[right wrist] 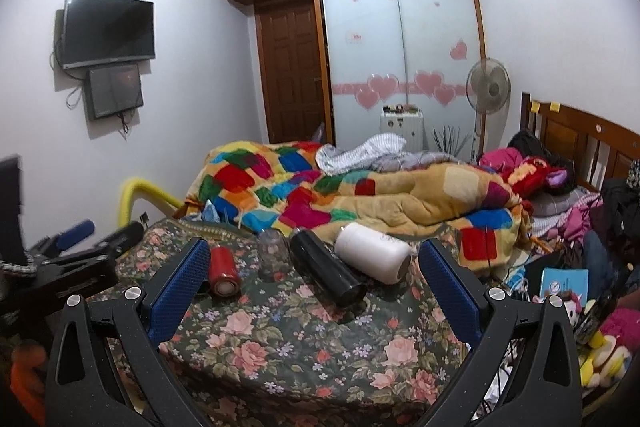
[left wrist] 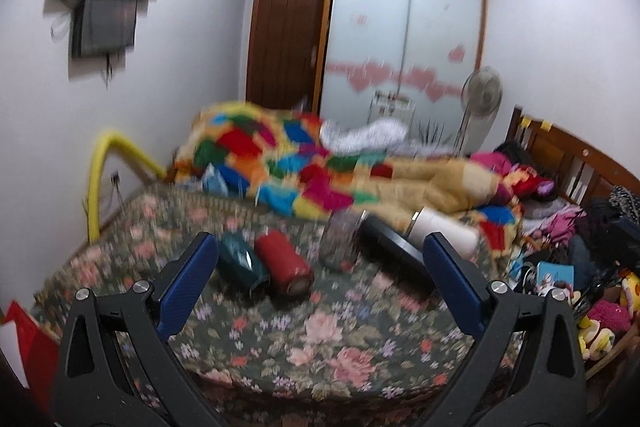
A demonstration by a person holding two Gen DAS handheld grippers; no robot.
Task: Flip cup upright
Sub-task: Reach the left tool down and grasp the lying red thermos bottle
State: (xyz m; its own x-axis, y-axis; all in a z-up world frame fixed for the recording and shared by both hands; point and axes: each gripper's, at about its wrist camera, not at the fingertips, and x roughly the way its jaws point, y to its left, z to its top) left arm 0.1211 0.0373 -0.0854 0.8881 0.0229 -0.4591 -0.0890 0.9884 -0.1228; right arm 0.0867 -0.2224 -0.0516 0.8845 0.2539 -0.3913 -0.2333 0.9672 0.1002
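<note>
Five cups are on the bed point(right wrist: 280, 343), on its flowered sheet. A red cup point(right wrist: 223, 270) lies on its side with its round end toward the camera. Just right of it a clear cup point(right wrist: 273, 255) stands on the sheet; whether its mouth is up or down cannot be told. Then a black cup point(right wrist: 326, 273) lies on its side, and a white cup point(right wrist: 372, 257) lies beside it, very near or touching. In the left wrist view, which is blurred, a dark green cup point(left wrist: 240, 263) also lies on its side, touching the red cup point(left wrist: 285, 265).

The left gripper point(left wrist: 320, 277) is wide open and holds nothing. The right gripper point(right wrist: 316, 277) is wide open too, also holding nothing.

Behind the cups a colourful blanket point(right wrist: 360, 195) is heaped close to them. In front of the cups the sheet is free up to the near edge of the bed. On the right side, toys and clothes crowd the edge.
</note>
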